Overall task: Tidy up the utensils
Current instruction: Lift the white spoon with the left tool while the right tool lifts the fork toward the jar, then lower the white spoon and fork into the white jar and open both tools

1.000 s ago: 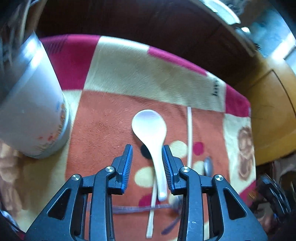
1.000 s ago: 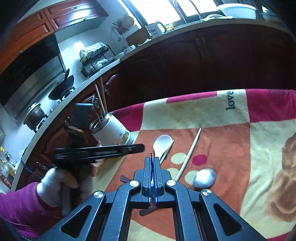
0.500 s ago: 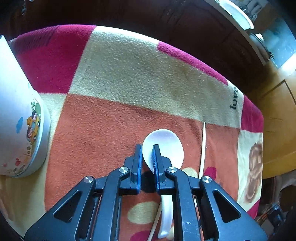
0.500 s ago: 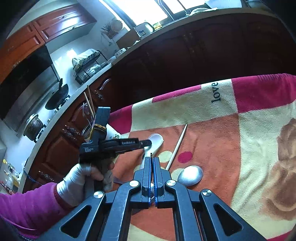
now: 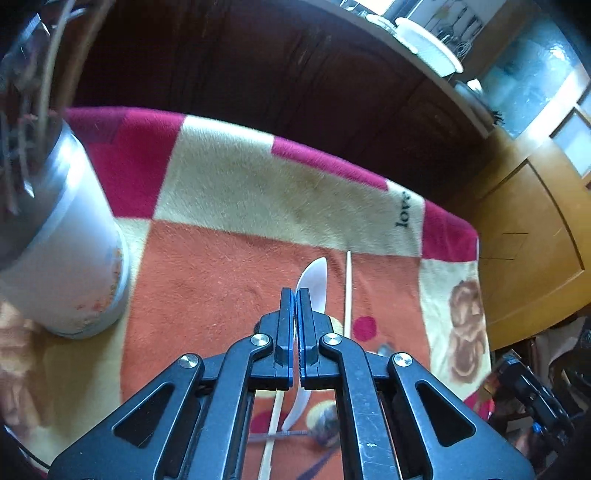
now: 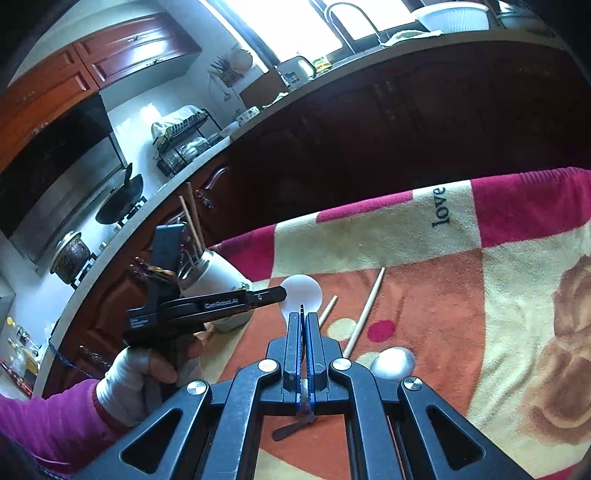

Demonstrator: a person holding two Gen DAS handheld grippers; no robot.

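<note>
White plastic spoon [image 5: 314,284], pinched edge-on at its neck by the left tool [image 5: 294,295] above the blanket [image 5: 229,192], may pivot or slip from the narrow grip before reaching the holder [image 5: 62,258] at far left.

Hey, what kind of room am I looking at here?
Most likely a home kitchen: a wok sits on a stove, a dish rack stands on the counter, and a faucet rises by the window.

Dark wood cabinets [image 6: 388,122] run under a long counter [image 6: 207,158]. Bright daylight pours through the window [image 6: 295,26] above a tap [image 6: 351,18]. A wok [image 6: 118,199] sits on the stove; a dish rack [image 6: 184,144] stands nearby.
</note>
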